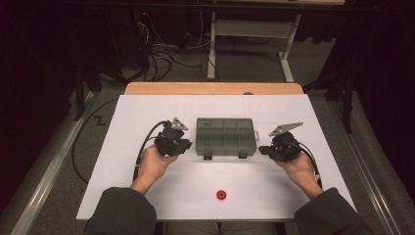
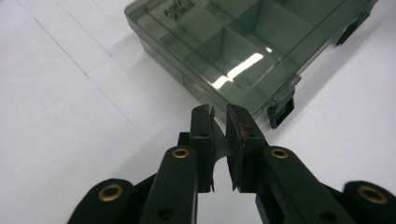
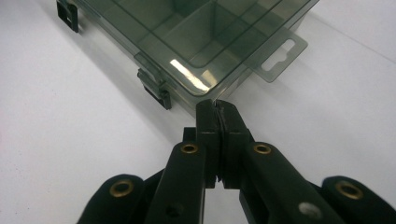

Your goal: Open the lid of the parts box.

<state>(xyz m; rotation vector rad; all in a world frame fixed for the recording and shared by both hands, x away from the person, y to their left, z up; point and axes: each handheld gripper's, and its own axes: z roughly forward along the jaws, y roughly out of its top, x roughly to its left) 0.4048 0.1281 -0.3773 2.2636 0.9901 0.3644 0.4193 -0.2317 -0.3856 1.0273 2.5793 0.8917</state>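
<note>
Smoky plastic compartment box (image 1: 226, 136), long axis crosswise on our tabletop (image 1: 147, 196), between left claw (image 1: 185, 145) and right claw (image 1: 264, 150); both claws closed, empty.

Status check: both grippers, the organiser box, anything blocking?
Left gripper shut, empty, off box's left end. Right gripper shut, empty, at its right end. Smoky translucent plastic compartment box lid down, both front latches closed. Small red round piece near table edge, well clear.

From above my side of the table (image 1: 147, 196) the high view looks forward and down. Both gripper views sit low and close, sharing the compartment box (image 2: 233, 51) from opposite ends.
</note>
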